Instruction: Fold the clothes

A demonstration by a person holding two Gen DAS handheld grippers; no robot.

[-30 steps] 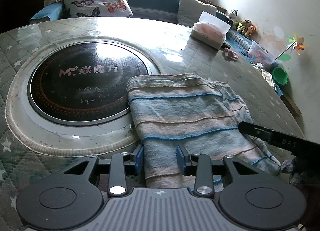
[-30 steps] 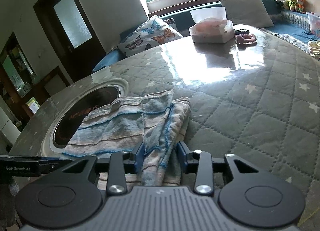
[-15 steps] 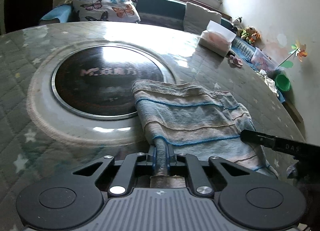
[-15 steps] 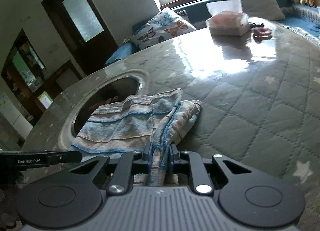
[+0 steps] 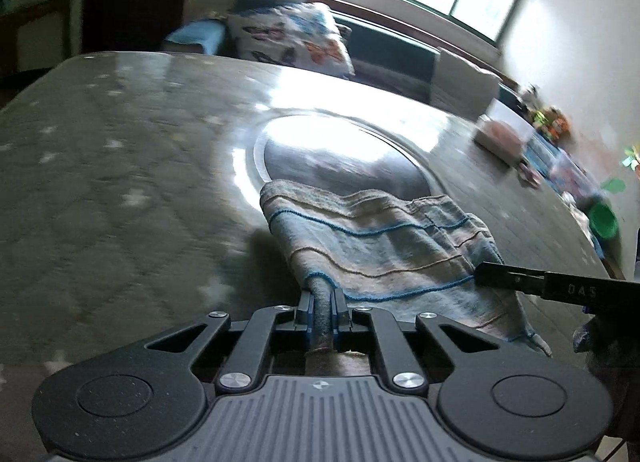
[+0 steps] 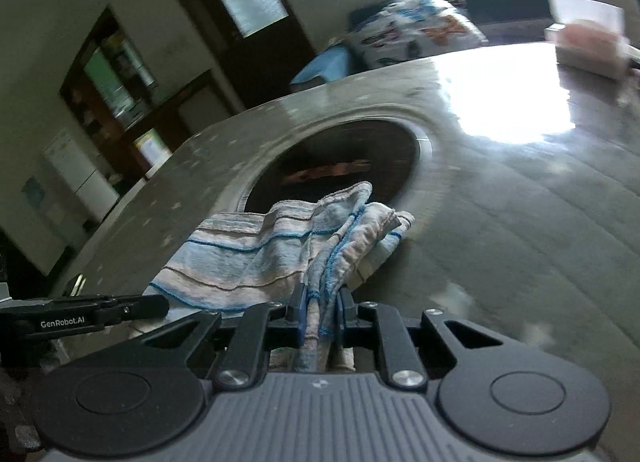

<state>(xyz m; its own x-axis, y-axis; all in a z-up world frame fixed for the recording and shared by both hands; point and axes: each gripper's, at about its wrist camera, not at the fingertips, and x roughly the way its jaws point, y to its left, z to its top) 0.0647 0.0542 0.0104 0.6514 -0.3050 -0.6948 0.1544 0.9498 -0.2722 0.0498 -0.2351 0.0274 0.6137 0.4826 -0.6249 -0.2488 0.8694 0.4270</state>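
A striped blue, pink and grey cloth lies partly folded on the round table, its far edge over the dark glass disc. My left gripper is shut on the cloth's near left corner, which bunches between the pads. In the right wrist view the same cloth hangs lifted at its near edge, and my right gripper is shut on its bunched right corner. Each gripper's finger shows in the other's view: the right one at the cloth's right edge, the left one at its left edge.
The quilted grey star-patterned table cover spreads left under a glossy sheet. A tissue box stands at the far right with toys and a green bowl beyond. A butterfly cushion sits on the bench behind the table.
Both grippers went from open around the cloth's near edge to shut on its corners. Both then swung left across the table, dragging and lifting the cloth's near edge.
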